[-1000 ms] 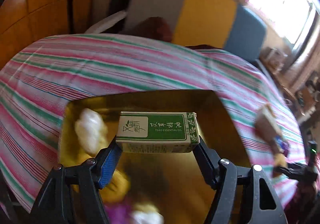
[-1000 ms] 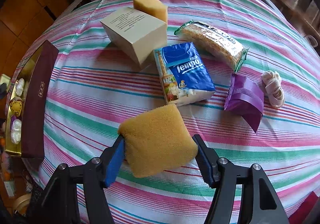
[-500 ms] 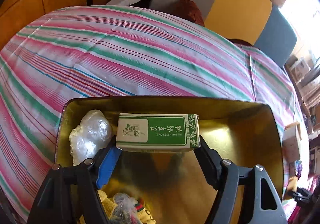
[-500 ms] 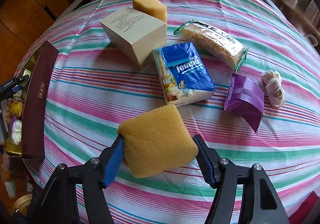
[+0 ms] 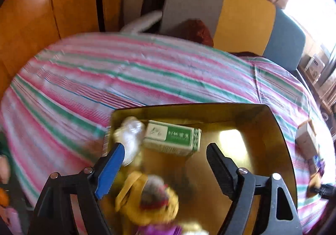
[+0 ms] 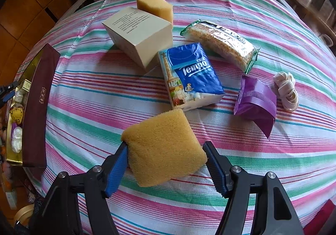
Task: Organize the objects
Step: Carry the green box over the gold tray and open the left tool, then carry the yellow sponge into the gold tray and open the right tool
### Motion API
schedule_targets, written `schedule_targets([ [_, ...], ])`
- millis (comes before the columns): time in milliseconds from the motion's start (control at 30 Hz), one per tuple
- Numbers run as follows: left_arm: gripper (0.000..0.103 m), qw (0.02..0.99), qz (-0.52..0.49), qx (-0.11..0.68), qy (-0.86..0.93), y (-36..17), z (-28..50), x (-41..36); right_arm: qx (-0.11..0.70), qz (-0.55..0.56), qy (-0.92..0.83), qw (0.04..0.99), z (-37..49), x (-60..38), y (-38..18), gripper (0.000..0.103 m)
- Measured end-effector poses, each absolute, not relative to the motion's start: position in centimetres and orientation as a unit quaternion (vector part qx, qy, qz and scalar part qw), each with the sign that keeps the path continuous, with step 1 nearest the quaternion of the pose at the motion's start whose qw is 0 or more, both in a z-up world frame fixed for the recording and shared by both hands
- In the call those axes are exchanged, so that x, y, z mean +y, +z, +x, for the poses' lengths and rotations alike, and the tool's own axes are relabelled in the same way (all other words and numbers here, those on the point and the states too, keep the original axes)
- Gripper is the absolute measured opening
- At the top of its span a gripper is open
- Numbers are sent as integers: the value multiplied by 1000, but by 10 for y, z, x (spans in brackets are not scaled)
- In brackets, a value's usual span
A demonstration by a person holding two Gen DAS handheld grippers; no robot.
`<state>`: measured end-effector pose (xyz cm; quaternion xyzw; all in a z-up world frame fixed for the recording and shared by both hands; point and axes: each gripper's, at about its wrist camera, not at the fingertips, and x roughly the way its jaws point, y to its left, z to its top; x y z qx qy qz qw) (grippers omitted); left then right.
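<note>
A green and white box (image 5: 172, 138) lies tilted in the gold tray (image 5: 262, 151), free of my left gripper (image 5: 164, 149), whose jaws are opening above it and touch nothing. A white wrapped bundle (image 5: 131, 136) sits against the box's left end, and a yellow item (image 5: 147, 197) lies nearer. In the right wrist view my right gripper (image 6: 166, 146) is shut on a yellow sponge (image 6: 163, 149) over the striped cloth. The tray (image 6: 35, 109) shows at the table's left edge, dark red outside.
On the cloth ahead of the sponge lie a beige carton (image 6: 140, 35), a second sponge (image 6: 155, 7), a blue tissue pack (image 6: 191, 79), a cracker packet (image 6: 220, 44), a purple pouch (image 6: 256, 102) and a white band bundle (image 6: 286, 90). Chairs stand beyond the table.
My left gripper has let go of the green box, which now lies in the tray, and its fingers have spread wider. The right gripper and sponge have not moved.
</note>
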<state>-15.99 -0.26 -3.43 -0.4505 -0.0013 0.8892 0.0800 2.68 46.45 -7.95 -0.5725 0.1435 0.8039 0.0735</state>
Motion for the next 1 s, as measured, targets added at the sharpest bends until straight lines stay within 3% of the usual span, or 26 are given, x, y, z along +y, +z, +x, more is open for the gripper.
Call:
schedule_targets([
  [367, 81, 88, -355, 54, 929, -4, -38, 1, 121, -573, 807, 78, 24, 458, -80, 69],
  [1000, 81, 79, -382, 61, 919, -26, -17, -10, 85, -561, 817, 101, 30, 448, -74, 66],
])
